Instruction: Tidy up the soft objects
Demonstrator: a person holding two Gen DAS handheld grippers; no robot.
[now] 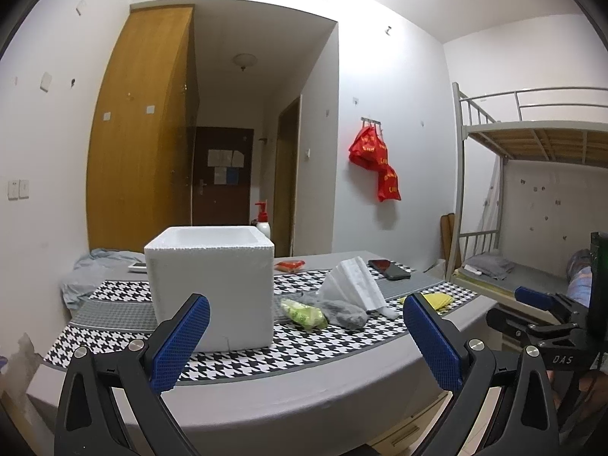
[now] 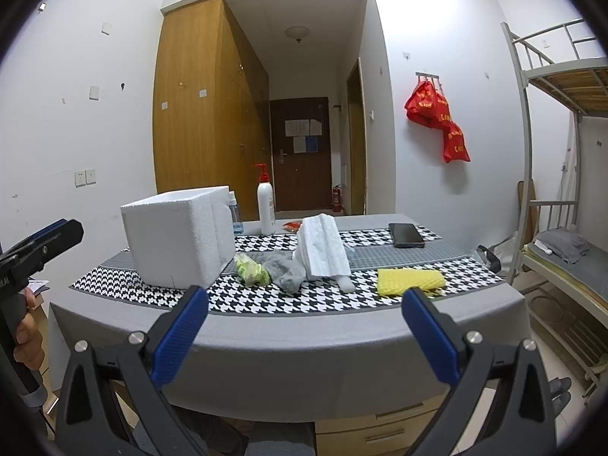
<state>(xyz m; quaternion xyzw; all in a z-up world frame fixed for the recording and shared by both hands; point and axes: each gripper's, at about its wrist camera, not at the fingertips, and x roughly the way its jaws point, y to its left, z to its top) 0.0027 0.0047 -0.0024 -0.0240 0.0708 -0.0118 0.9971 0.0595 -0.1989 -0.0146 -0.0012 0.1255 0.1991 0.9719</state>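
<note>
A white foam box (image 1: 211, 288) (image 2: 176, 241) stands open-topped on the table's left part. To its right lie a green crumpled bag (image 1: 303, 313) (image 2: 251, 269), a grey fuzzy cloth (image 1: 344, 312) (image 2: 285, 270), a white foam sheet bundle (image 1: 355, 285) (image 2: 323, 247) and a yellow foam net (image 1: 439, 299) (image 2: 410, 281). My left gripper (image 1: 306, 338) is open, short of the table's front edge, with nothing between its fingers. My right gripper (image 2: 304, 332) is open too, held off the table front and empty.
A black phone (image 1: 389, 269) (image 2: 406, 235), a small red packet (image 1: 290, 265) (image 2: 292, 226), a white pump bottle (image 2: 266, 205) and a blue-capped bottle (image 2: 236, 214) stand at the back. The houndstooth table cover (image 2: 285, 300) spans the table. A bunk bed (image 2: 562, 174) is at the right.
</note>
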